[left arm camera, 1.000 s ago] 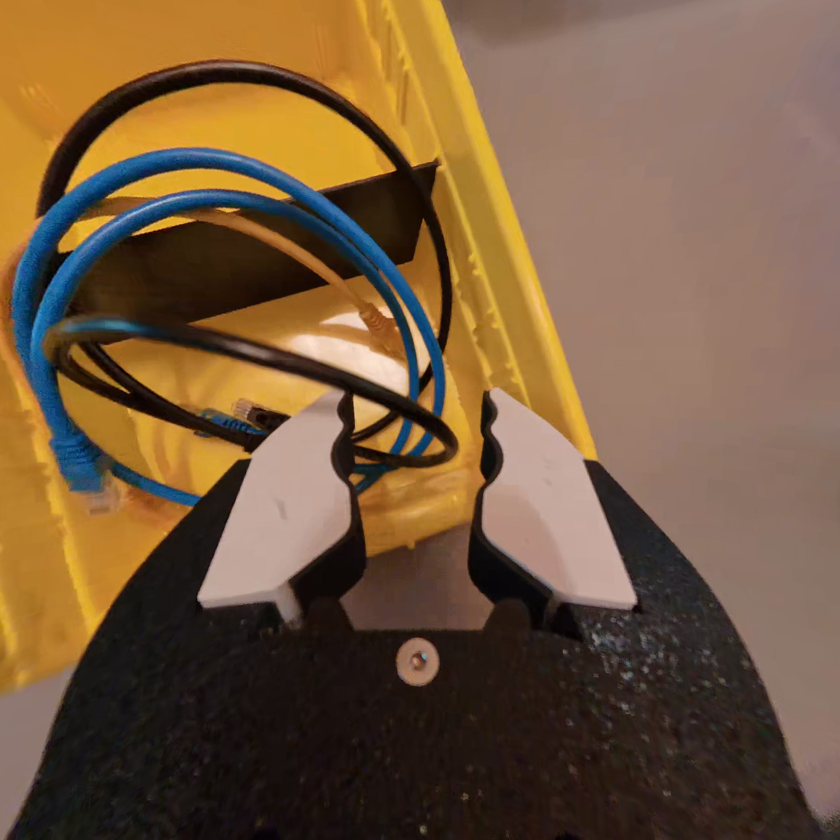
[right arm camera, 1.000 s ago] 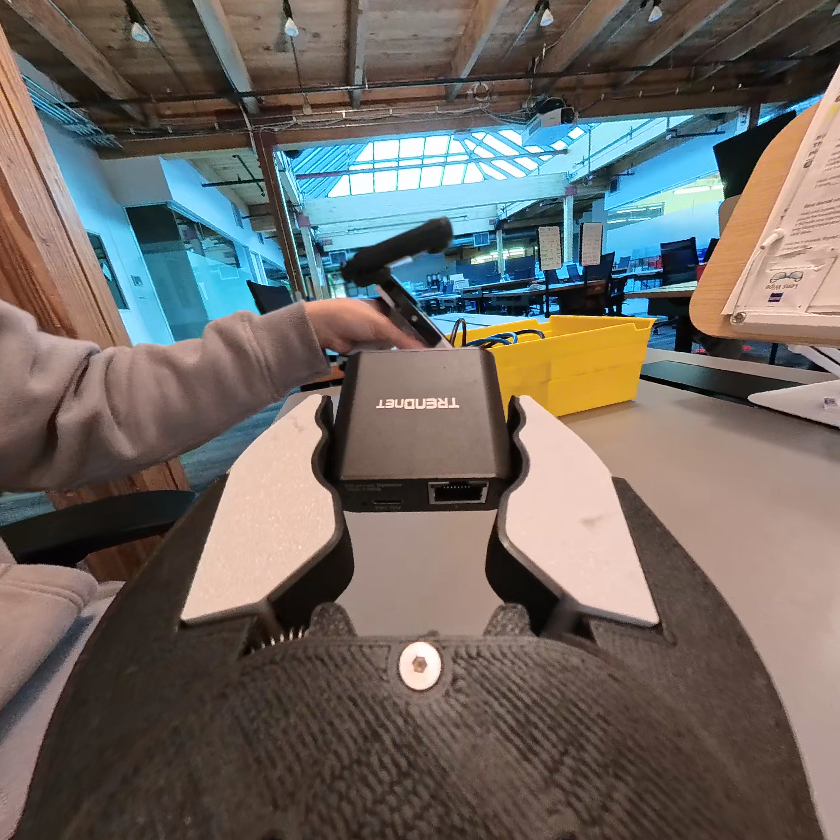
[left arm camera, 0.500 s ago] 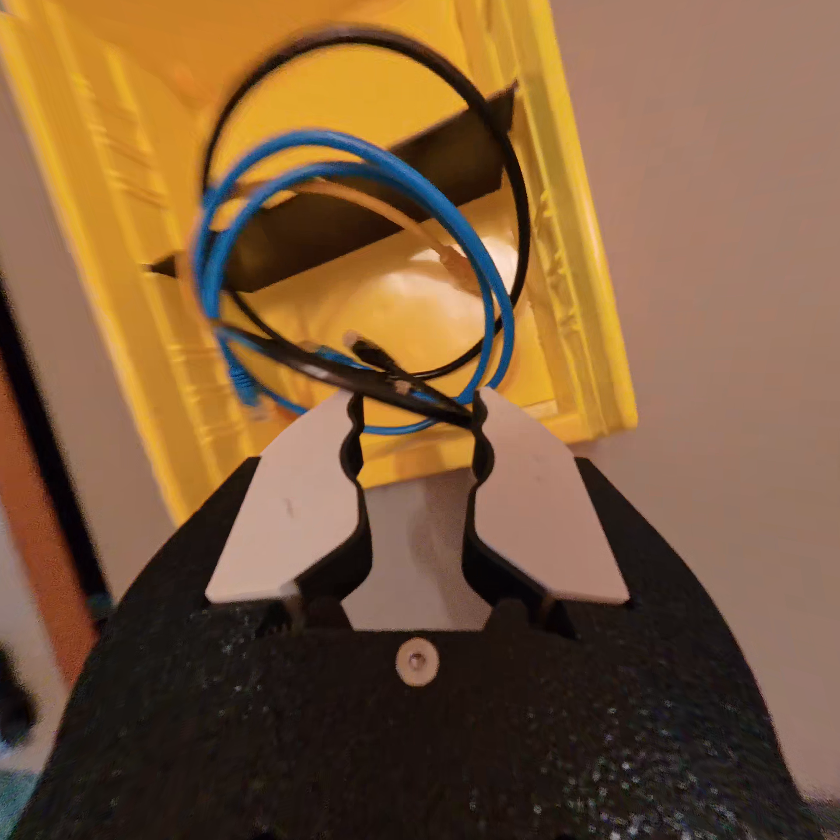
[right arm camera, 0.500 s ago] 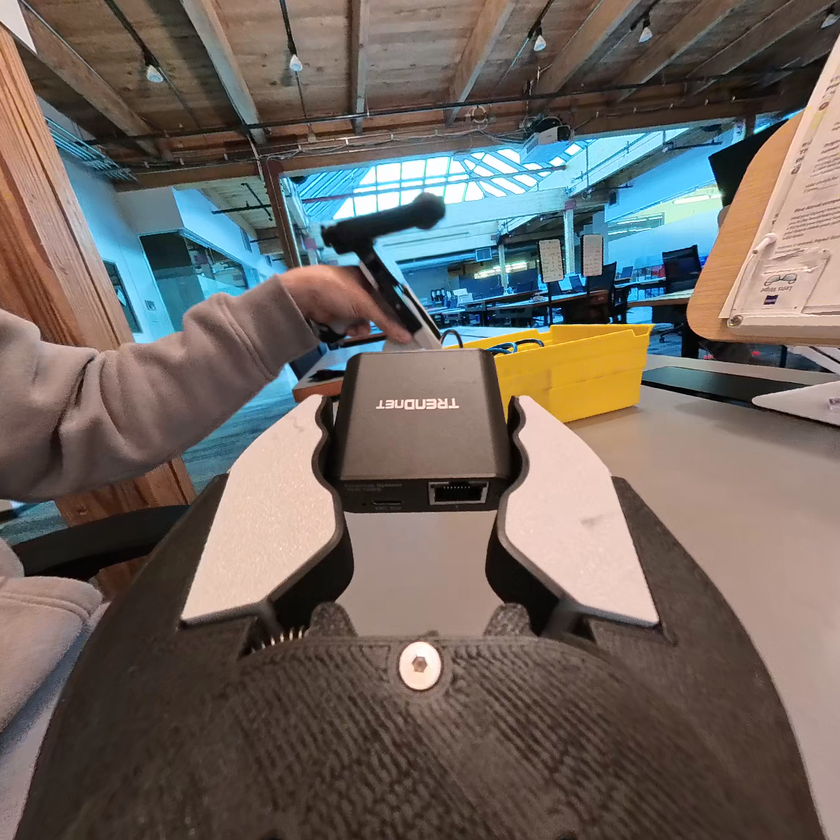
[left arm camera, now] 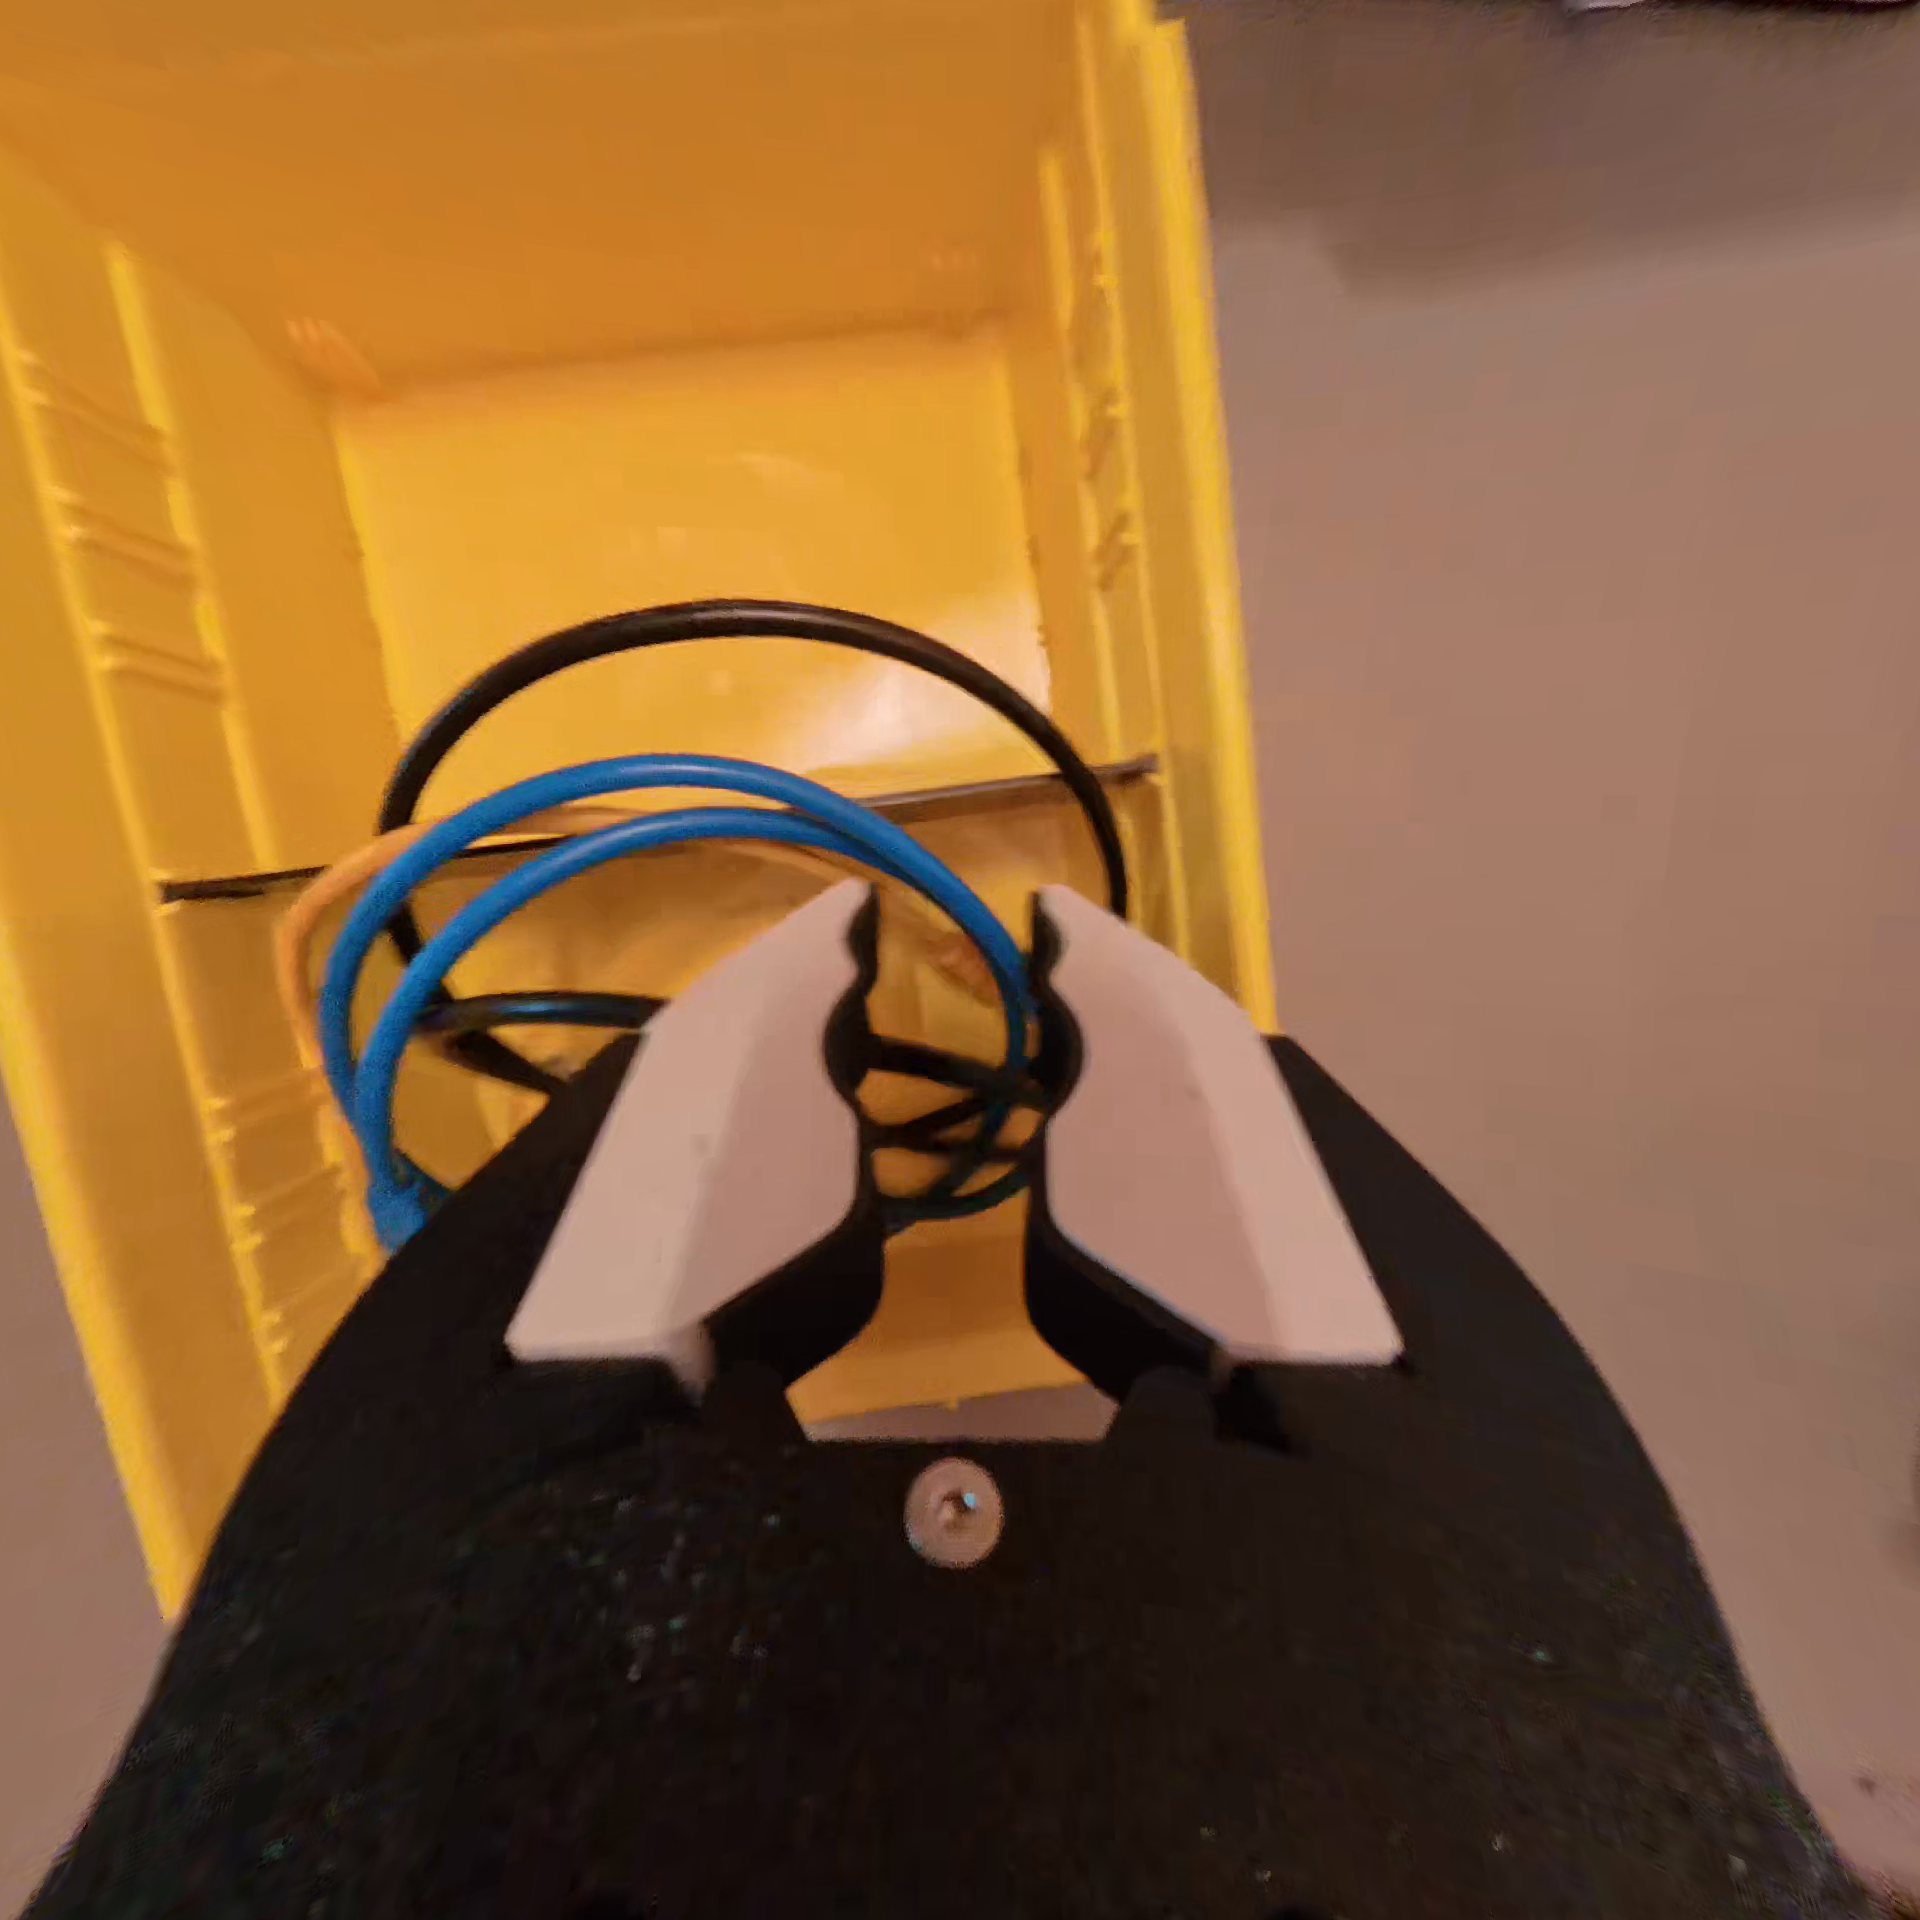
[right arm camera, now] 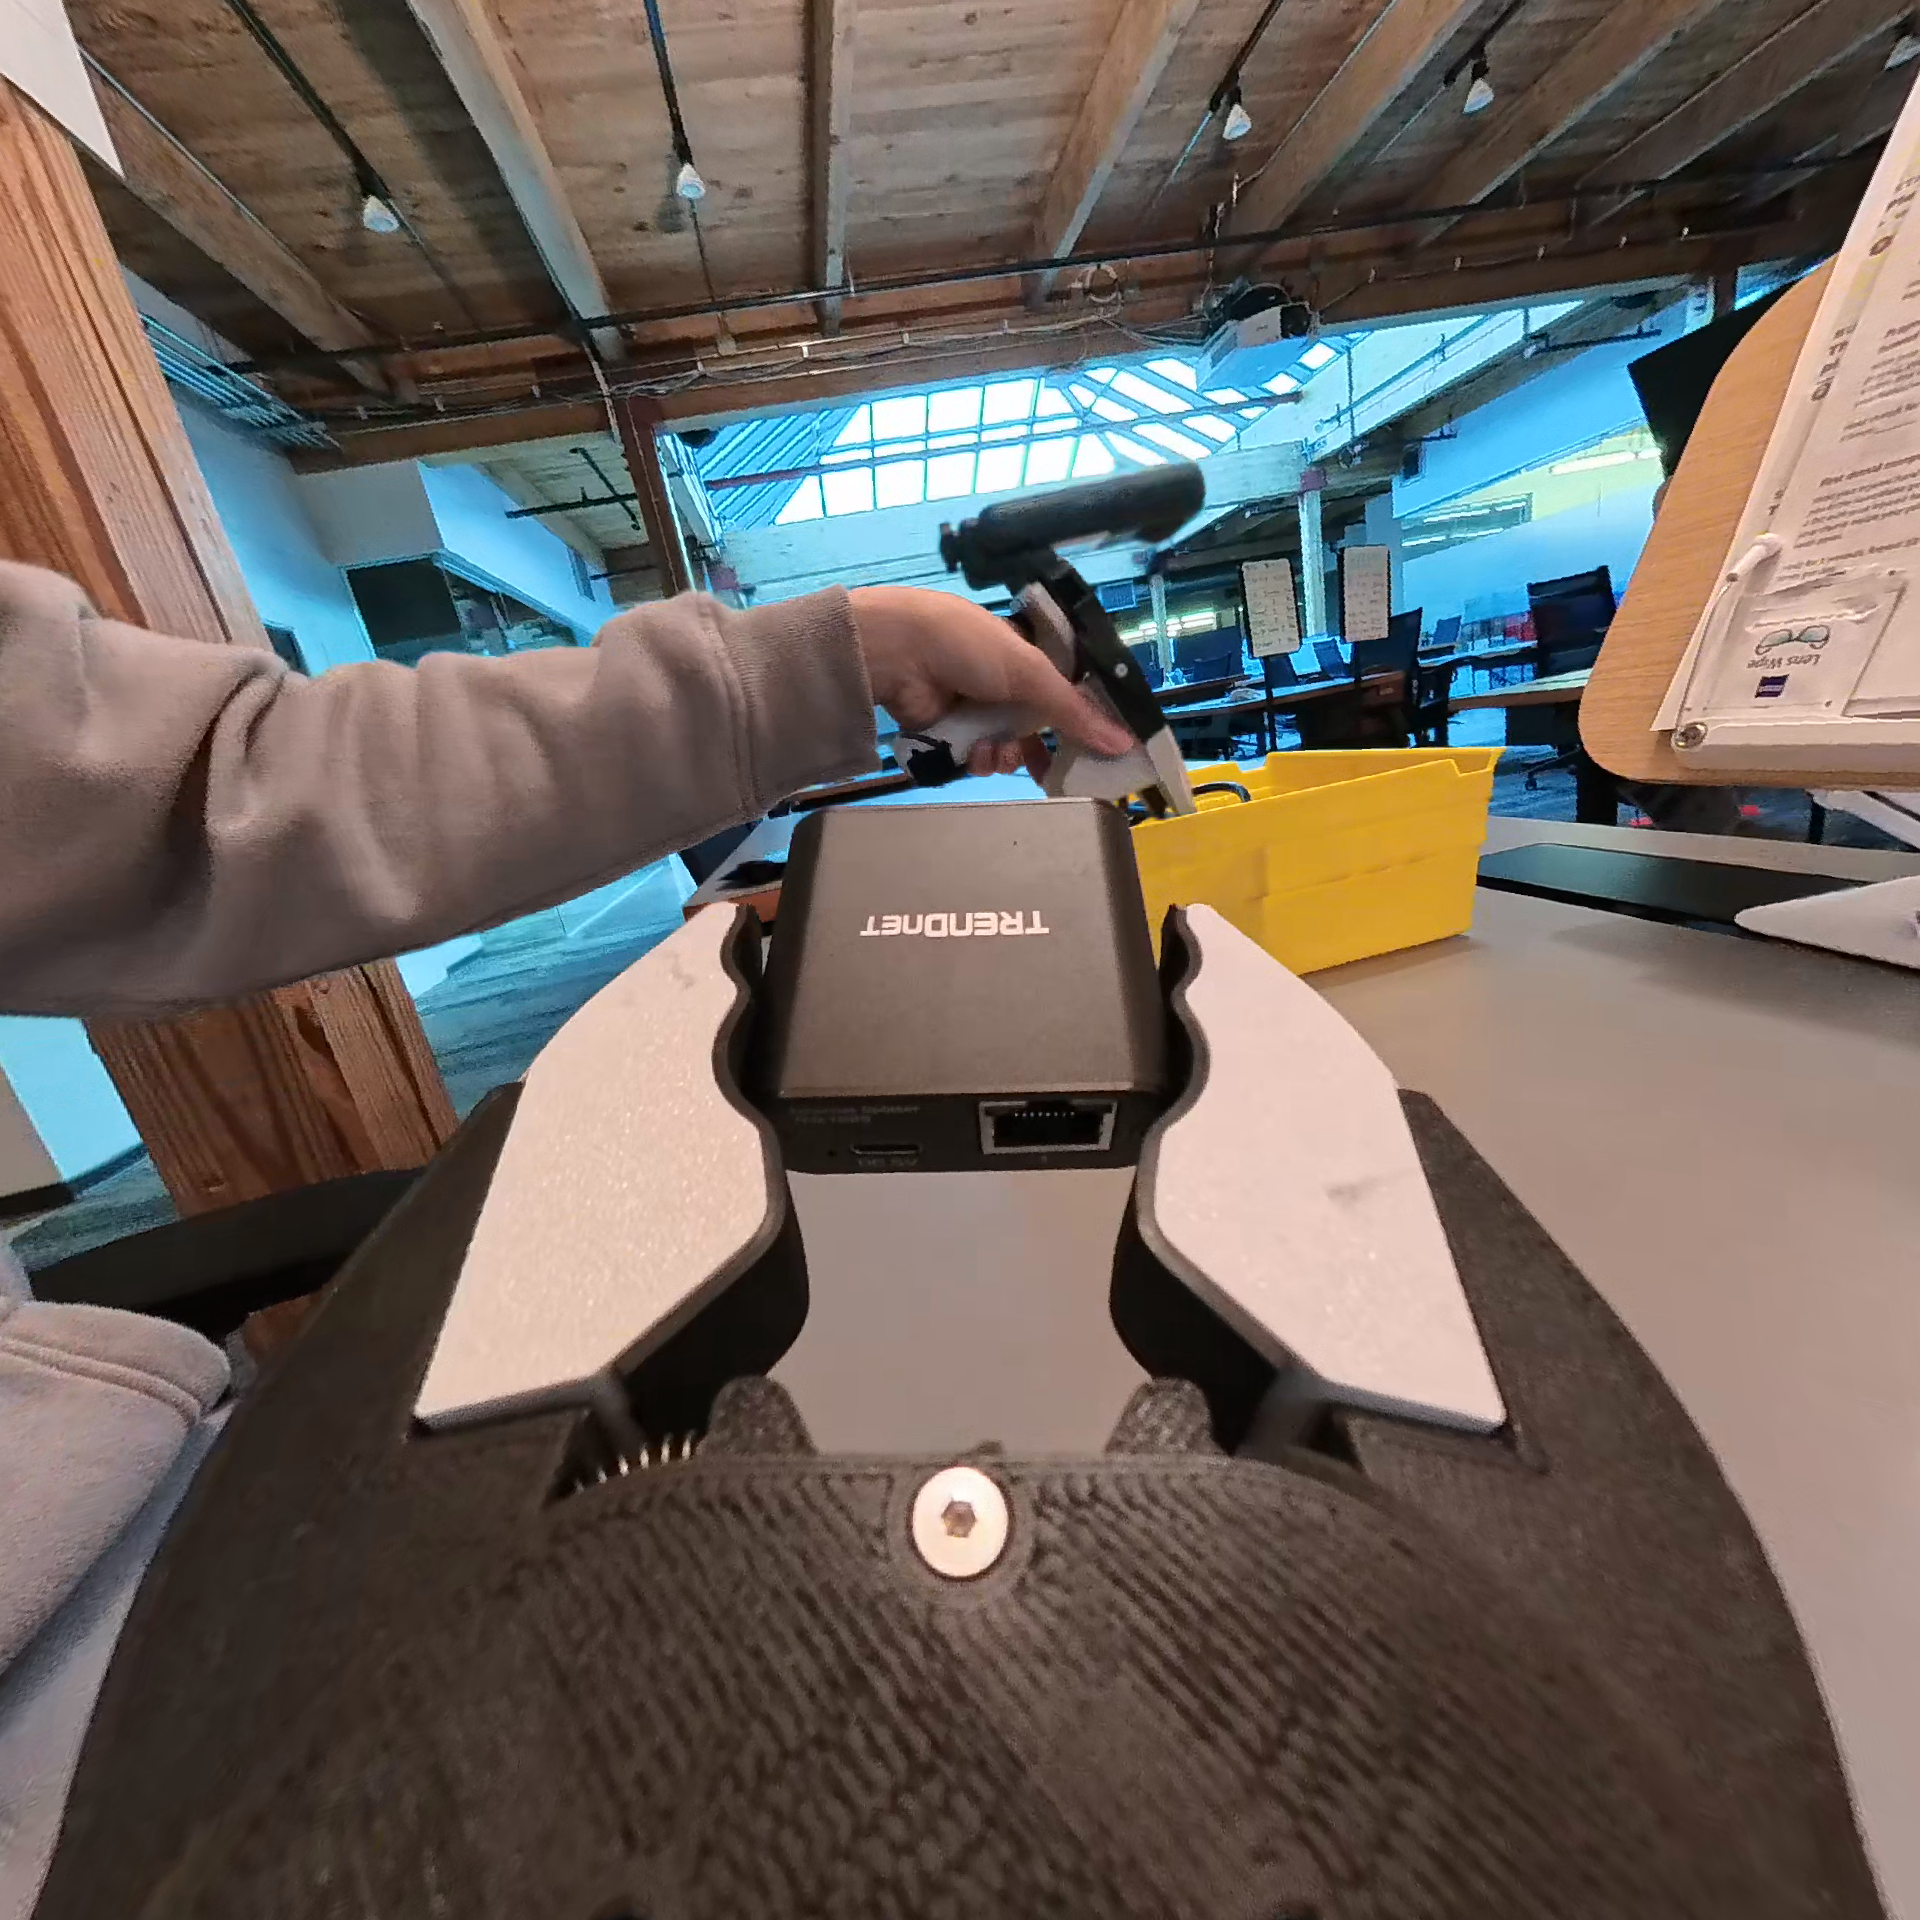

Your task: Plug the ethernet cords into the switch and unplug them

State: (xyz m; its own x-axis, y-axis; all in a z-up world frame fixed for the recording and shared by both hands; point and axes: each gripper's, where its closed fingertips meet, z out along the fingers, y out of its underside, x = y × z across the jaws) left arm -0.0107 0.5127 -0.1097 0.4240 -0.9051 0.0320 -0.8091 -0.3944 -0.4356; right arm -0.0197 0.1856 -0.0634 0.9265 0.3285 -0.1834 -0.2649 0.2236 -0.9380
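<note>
1. Left gripper (left arm camera: 951, 940), fingers parted with a gap between the tips, points down into a yellow bin (left arm camera: 1216, 644) where the cords lie coiled in the near compartment, this side of a thin dark divider (left arm camera: 1101, 774).
2. Between the parted fingers runs a tangle of black cord (left arm camera: 727, 615) and blue cord (left arm camera: 665, 774); nothing is clamped. A blue plug end (left arm camera: 395, 1205) shows at the left, half hidden by the gripper body, and a pale orange cord (left arm camera: 312, 914) loops behind the blue ones.
3. Judged from the pose, the step in hand is picking a cord. It would go best by closing just behind a plug, not on mid-loop, so the connector stays aimed and the other loops do not lift with it.
4. Seen from the right wrist view, a person's hand (right arm camera: 956, 665) holds that same tool over the bin (right arm camera: 1351, 831) at the far side of the grey table (right arm camera: 1610, 1091).
5. Right gripper (right arm camera: 956, 935) grips the black switch (right arm camera: 956, 987) by its two long sides, near the table's near edge; its empty port (right arm camera: 1047, 1124) faces the camera.
6. Holding the switch level and steady should ease insertion.
</note>
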